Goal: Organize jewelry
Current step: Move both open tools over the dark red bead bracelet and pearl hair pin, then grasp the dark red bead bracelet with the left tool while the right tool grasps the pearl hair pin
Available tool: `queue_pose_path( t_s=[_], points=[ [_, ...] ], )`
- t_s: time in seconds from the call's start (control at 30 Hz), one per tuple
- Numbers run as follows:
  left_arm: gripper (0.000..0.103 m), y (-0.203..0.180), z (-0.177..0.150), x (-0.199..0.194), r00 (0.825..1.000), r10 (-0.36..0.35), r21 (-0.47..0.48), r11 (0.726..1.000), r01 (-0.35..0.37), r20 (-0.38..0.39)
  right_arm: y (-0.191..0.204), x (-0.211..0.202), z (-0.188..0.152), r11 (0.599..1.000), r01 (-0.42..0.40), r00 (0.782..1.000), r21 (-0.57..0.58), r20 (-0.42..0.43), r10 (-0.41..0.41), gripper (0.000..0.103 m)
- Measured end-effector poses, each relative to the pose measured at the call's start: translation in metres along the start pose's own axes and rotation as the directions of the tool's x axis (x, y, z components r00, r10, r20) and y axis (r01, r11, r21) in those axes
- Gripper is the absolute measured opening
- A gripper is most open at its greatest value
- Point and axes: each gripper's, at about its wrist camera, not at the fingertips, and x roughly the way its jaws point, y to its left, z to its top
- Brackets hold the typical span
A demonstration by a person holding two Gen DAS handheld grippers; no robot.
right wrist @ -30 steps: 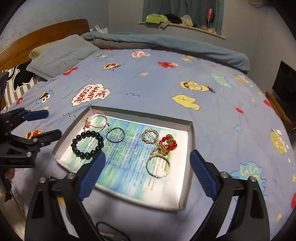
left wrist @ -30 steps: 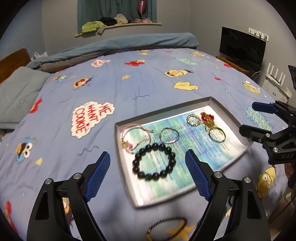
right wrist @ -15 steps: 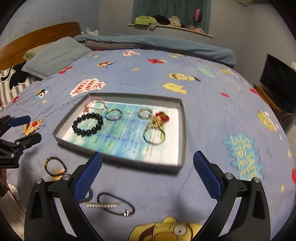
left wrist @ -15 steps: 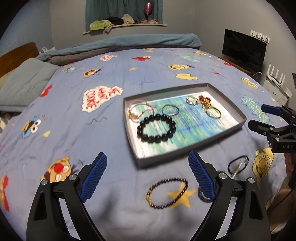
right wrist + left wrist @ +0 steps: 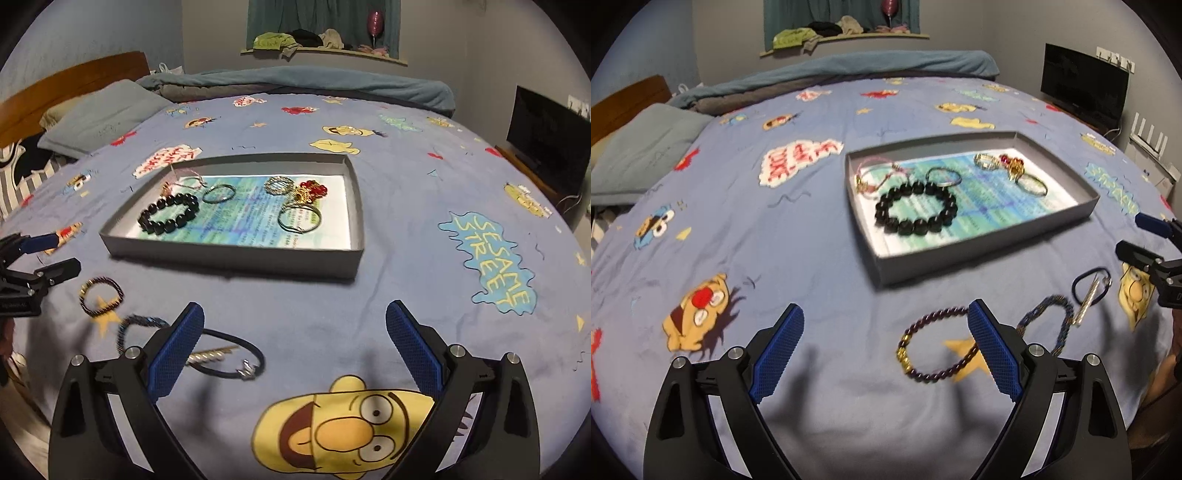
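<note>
- Left wrist view: the left gripper hangs spread and empty over the cartoon-print bedsheet, ribbed blue pads apart.
- Shallow grey cardboard tray holds a glossy black bead bracelet and thin metal rings.
- A small purple bead bracelet lies outside it.
- Right gripper likewise gapes, holding nothing, beside a black cord bracelet.

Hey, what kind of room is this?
Most likely a bedroom: a bed under a cartoon-print sheet, a pillow by the wooden headboard, and a rolled blanket at its far edge.
</note>
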Motion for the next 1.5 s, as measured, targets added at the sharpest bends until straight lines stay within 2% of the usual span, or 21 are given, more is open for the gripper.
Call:
queue_pose_path(
  t_s=[0.33, 0.5, 0.67, 0.9, 0.97, 1.27, 1.33, 1.37, 1.4, 1.5],
  points=[
    [0.09, -0.003, -0.013, 0.009, 0.999, -0.026, 0.02, 0.999, 0.026, -0.024, 0.033, 0.004, -0.027, 0.985, -0.13, 0.991, -0.112, -0.026, 0.128, 0.097],
    [0.09, -0.006, -0.015, 0.014, 0.999, -0.033, 0.026, 0.999, 0.034, -0.038, 0.046, 0.007, -0.035, 0.98, -0.147, 0.989, -0.135, -0.03, 0.144, 0.096],
    [0.09, -0.004, -0.016, 0.02, 0.998, -0.041, 0.023, 0.999, 0.042, -0.05, 0.055, 0.012, -0.038, 0.973, -0.17, 0.985, -0.154, -0.042, 0.165, 0.085],
    [0.09, -0.005, -0.019, 0.028, 0.996, -0.056, 0.02, 0.998, 0.057, -0.074, 0.06, 0.019, -0.038, 0.975, -0.152, 0.988, -0.163, -0.047, 0.146, 0.077],
    [0.09, -0.006, -0.02, 0.029, 0.996, -0.053, 0.029, 0.998, 0.055, -0.074, 0.061, 0.019, -0.039, 0.973, -0.155, 0.988, -0.171, -0.042, 0.15, 0.07],
    [0.09, -0.006, -0.02, 0.027, 0.995, -0.072, 0.029, 0.997, 0.075, -0.068, 0.057, 0.013, -0.036, 0.971, -0.161, 0.987, -0.174, -0.021, 0.16, 0.07],
    [0.088, -0.006, -0.02, 0.027, 0.995, -0.075, 0.029, 0.997, 0.077, -0.066, 0.055, 0.01, -0.035, 0.972, -0.164, 0.986, -0.166, -0.013, 0.164, 0.07],
    [0.081, -0.007, -0.02, 0.027, 0.995, -0.078, 0.028, 0.996, 0.08, -0.068, 0.054, 0.01, -0.035, 0.973, -0.163, 0.986, -0.164, -0.012, 0.164, 0.07],
    [0.069, -0.007, -0.02, 0.028, 0.994, -0.084, 0.027, 0.996, 0.086, -0.073, 0.053, 0.01, -0.035, 0.973, -0.163, 0.987, -0.163, -0.017, 0.163, 0.07],
    [0.054, -0.008, -0.02, 0.032, 0.993, -0.079, 0.033, 0.996, 0.082, -0.09, 0.052, 0.01, -0.035, 0.974, -0.165, 0.986, -0.157, -0.018, 0.165, 0.07]
  ],
)
